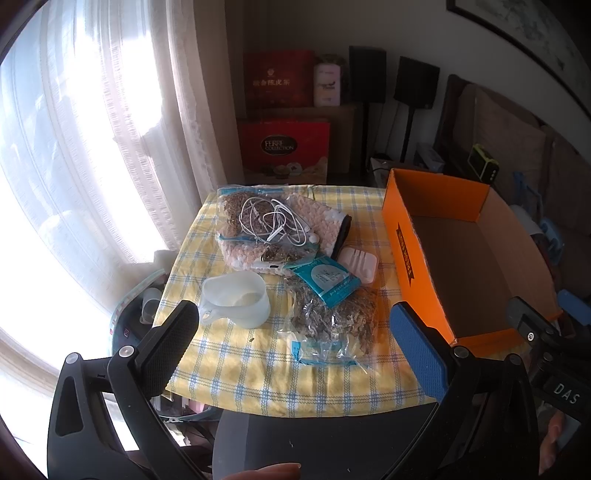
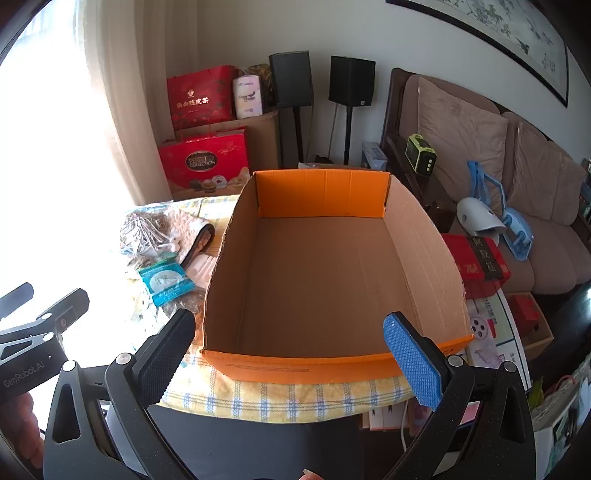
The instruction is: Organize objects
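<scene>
Meanwhile both grippers, left (image 1: pixel 295 343) and right (image 2: pixel 290 349), hover with fingers released, empty.

Woven checked cloth (image 1: pixel 288 373) covers the tabletop. The box (image 2: pixel 317 280) is matt corrugated cardboard, orange outside. The cup (image 1: pixel 236 299) looks like frosted plastic; the herb bags (image 1: pixel 332 325) are glossy, crinkled film.

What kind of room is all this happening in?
Most likely a home living room. A cushioned sofa runs along the wall under a framed ink painting, two black speakers on stands stand in the corner, and sheer curtains cover a bright window.
</scene>
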A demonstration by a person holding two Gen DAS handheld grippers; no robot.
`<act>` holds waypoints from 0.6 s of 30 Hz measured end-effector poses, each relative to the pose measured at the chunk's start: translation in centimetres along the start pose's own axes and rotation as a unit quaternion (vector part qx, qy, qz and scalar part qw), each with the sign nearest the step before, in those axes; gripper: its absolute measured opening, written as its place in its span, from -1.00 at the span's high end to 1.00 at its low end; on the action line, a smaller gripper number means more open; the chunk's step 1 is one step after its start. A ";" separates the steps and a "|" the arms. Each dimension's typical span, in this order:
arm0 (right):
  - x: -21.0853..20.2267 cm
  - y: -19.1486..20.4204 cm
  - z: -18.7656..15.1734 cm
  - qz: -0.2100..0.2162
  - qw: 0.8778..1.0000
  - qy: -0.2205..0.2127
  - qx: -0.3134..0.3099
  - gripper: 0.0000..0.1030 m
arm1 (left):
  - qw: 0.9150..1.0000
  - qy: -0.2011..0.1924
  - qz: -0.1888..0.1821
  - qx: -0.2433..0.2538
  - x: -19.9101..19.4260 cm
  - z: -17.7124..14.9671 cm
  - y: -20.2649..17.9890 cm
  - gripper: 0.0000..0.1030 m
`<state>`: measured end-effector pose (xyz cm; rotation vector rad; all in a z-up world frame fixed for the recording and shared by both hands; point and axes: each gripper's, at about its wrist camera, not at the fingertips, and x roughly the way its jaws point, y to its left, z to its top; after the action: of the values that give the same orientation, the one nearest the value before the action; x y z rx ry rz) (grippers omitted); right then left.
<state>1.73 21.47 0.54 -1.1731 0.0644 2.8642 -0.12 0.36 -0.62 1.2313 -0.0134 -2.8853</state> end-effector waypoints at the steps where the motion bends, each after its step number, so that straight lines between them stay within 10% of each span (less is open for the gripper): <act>1: 0.0 0.0 0.0 0.001 1.000 0.000 0.000 -1.00 | 1.000 0.000 0.000 0.000 0.0 0.0 0.0 -1.00; 18: -0.1 -0.1 0.0 0.001 1.000 -0.002 0.000 -1.00 | 1.000 0.000 0.000 0.002 -0.3 -0.1 0.2 -1.00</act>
<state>1.77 21.57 0.61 -1.1679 0.0670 2.8684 0.15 0.13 -0.48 1.2315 -0.0188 -2.8859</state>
